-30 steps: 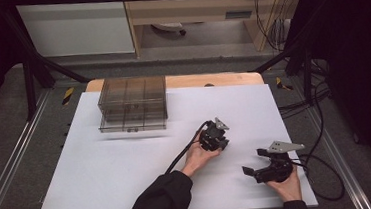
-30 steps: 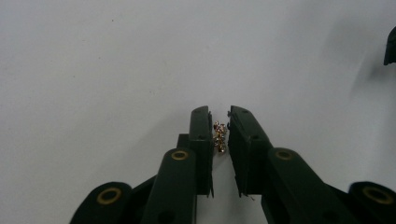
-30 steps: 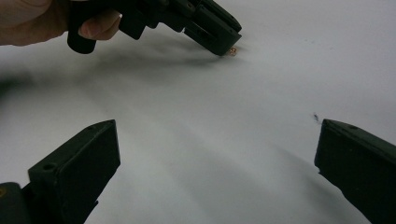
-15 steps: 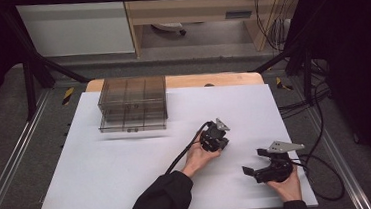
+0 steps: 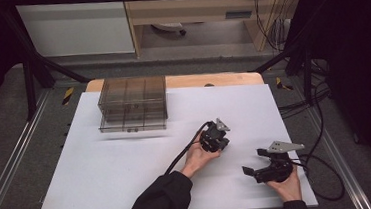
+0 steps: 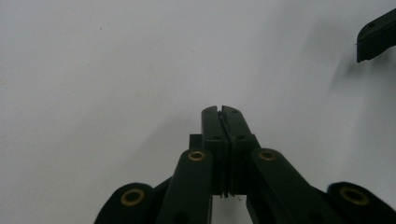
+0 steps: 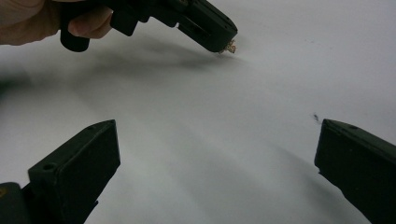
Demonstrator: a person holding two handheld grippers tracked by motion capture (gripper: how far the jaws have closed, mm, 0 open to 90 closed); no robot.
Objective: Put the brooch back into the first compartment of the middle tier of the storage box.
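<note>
My left gripper (image 5: 221, 143) is held low over the middle of the white table (image 5: 104, 181), with a hand around it. Its jaws are pressed together (image 6: 221, 109). The right gripper view shows the left gripper (image 7: 219, 39) from the side, with a tiny pale, glinting thing (image 7: 229, 46) pinched at its tip, just above the table. My right gripper (image 5: 253, 162) rests near the front right of the table, its jaws wide apart (image 7: 217, 135) with only bare white surface between them. One of its fingers (image 6: 376, 35) shows ahead of the left gripper.
A smoky transparent drawer box (image 5: 132, 104) stands at the back left of the table. Black cables (image 5: 324, 174) trail off the right edge. Metal frame rails (image 5: 8, 168) run along both sides.
</note>
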